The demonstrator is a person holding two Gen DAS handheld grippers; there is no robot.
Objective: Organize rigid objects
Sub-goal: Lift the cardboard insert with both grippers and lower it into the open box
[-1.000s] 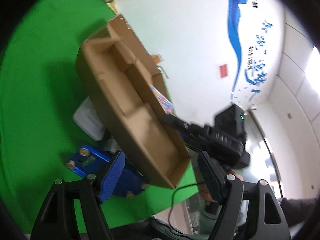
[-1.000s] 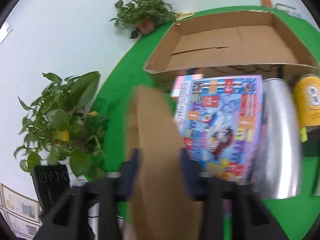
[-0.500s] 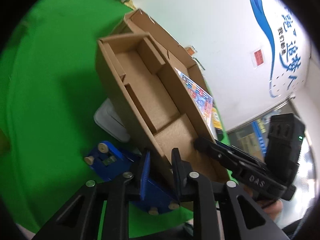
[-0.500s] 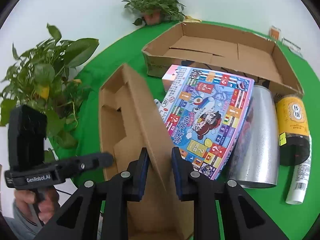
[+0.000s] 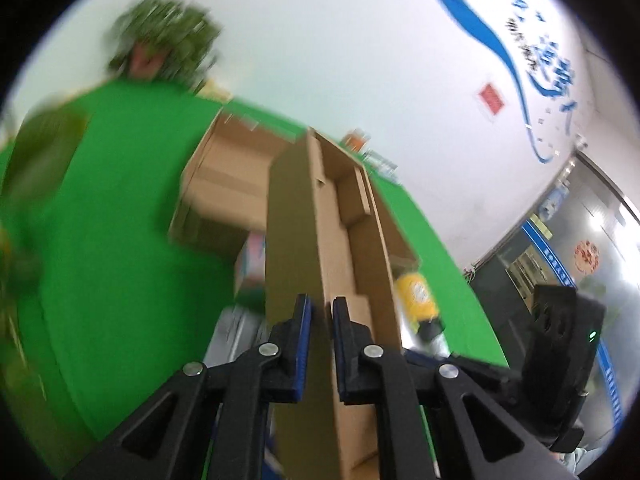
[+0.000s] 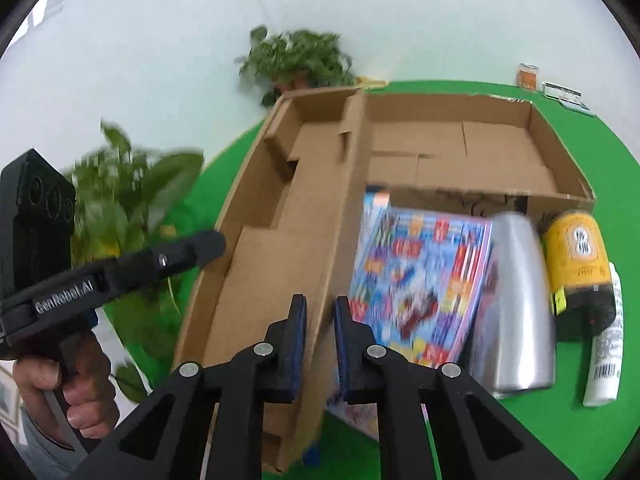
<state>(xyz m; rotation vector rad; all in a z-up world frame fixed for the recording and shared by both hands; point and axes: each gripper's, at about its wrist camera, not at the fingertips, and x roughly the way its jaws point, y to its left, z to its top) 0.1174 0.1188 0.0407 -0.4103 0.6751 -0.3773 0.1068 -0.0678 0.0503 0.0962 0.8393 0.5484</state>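
green table [image 6: 500, 432]; cardboard tray [image 6: 280, 240] lengthwise away, both tools clamped

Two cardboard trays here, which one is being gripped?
The narrow divided cardboard tray, clamped on opposite walls by the left hand-held gripper and right hand-held gripper. The wide shallow cardboard tray behind it sits untouched on the green table.
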